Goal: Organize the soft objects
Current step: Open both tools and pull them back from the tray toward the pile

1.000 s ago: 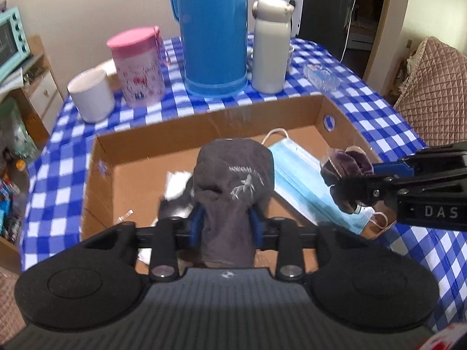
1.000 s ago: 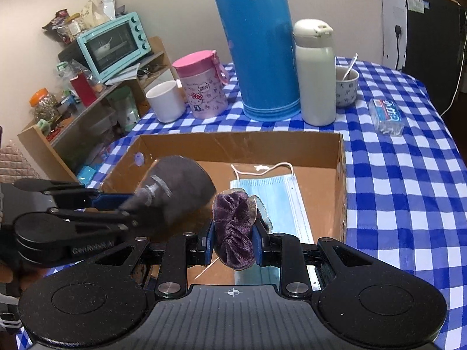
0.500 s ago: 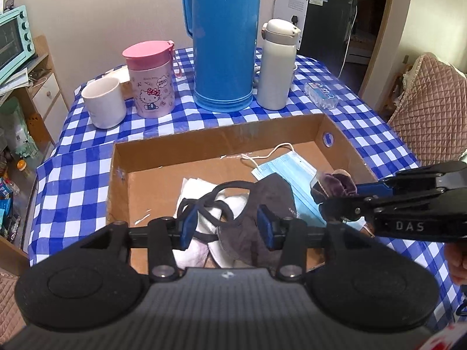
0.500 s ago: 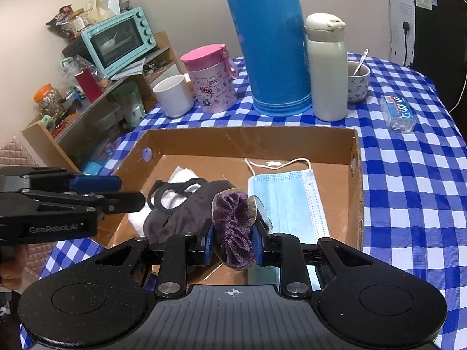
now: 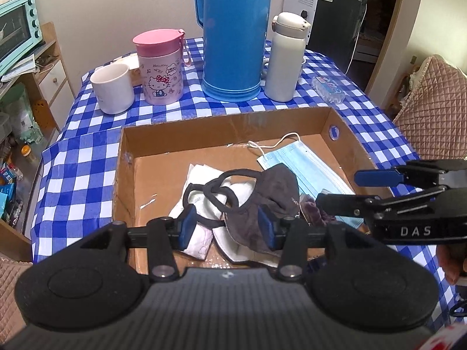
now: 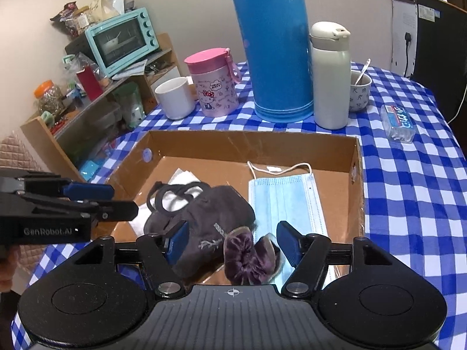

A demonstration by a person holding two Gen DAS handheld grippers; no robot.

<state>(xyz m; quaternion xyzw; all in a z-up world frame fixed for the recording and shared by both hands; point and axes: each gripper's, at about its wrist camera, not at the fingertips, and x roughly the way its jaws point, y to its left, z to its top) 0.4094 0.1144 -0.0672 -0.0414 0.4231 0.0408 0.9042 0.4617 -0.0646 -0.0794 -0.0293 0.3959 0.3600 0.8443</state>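
A shallow cardboard box [image 5: 224, 122] [image 6: 248, 143] stands on the checked table. In it lie a dark grey cloth mask [image 5: 277, 192] [image 6: 210, 218] with black loops, a white cloth [image 5: 198, 204] under it, a light blue surgical mask [image 5: 303, 166] [image 6: 283, 198] and a purple velvet scrunchie [image 6: 248, 256] [image 5: 312, 208]. My left gripper [image 5: 226, 227] is open above the grey mask. My right gripper [image 6: 233, 242] is open, with the scrunchie lying loose between its fingers.
Behind the box stand a tall blue thermos [image 5: 233, 35], a white flask [image 5: 287, 58], a pink Hello Kitty cup [image 5: 160, 64] and a white mug [image 5: 112, 87]. A small plastic box [image 6: 398, 122] lies at the right. A shelf with a teal oven [image 6: 122, 40] stands left.
My left gripper opened and dropped the grey mask into the box, then drew back. My right gripper opened and the scrunchie fell free beside the grey mask.
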